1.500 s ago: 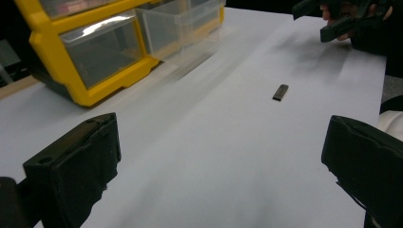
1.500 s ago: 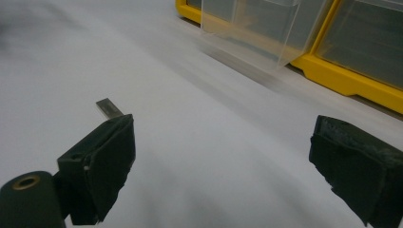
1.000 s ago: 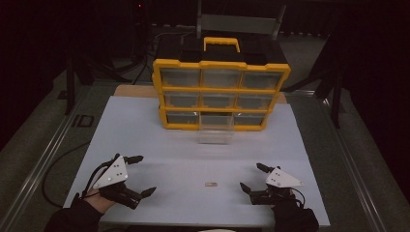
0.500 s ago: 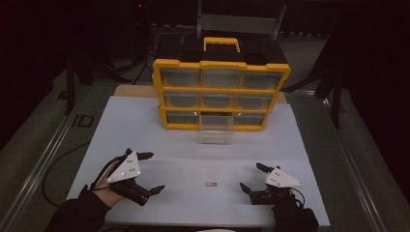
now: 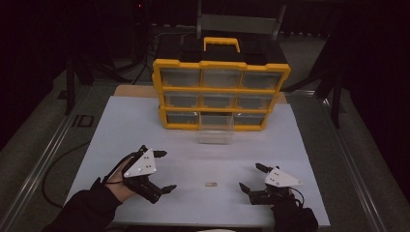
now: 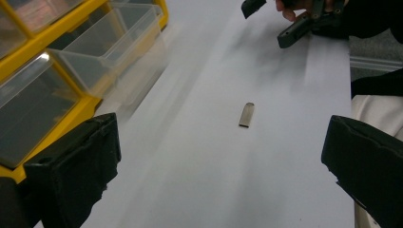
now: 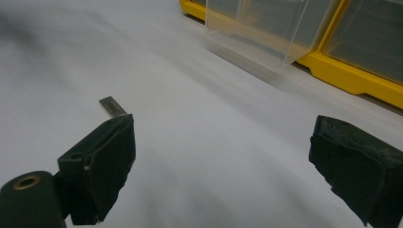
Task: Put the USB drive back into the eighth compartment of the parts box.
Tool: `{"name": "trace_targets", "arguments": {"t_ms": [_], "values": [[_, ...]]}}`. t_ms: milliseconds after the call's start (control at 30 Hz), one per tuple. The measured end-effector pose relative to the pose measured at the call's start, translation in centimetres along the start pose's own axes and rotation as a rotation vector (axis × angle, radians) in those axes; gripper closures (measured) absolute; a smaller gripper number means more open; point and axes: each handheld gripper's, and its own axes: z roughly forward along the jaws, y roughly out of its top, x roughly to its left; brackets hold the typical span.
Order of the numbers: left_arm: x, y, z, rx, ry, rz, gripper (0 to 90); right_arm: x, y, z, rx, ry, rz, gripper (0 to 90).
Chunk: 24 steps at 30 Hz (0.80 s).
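Two grippers flank a small metal strip (image 5: 211,184) lying flat on the white table (image 5: 121,125). Left gripper (image 5: 163,170), jaws wide apart, empty, near the strip. Right gripper (image 5: 250,177), jaws likewise spread, empty, farther off. Behind: yellow organizer (image 5: 221,94) with its bottom-middle clear drawer (image 5: 216,133) pulled out toward the strip.

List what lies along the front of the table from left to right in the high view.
Left gripper → small flat metal piece → right gripper, all on the white table.
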Motion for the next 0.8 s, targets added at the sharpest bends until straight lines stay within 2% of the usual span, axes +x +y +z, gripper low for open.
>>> {"name": "trace_targets", "arguments": {"t_ms": [233,400,800], "values": [[-0.2,0.9,1.1,0.011,-0.037,0.019,0.2,0.0,0.0,0.0,-0.001,0.004,0.000,8.6],[-0.4,1.5,1.8,0.011,-0.049,0.036,0.2,0.0,0.0,0.1,0.003,0.003,0.001,8.6],[-0.9,2.7,4.6,0.025,-0.101,0.063,0.2,0.0,0.0,0.1,0.002,0.008,-0.001,8.6]]}}
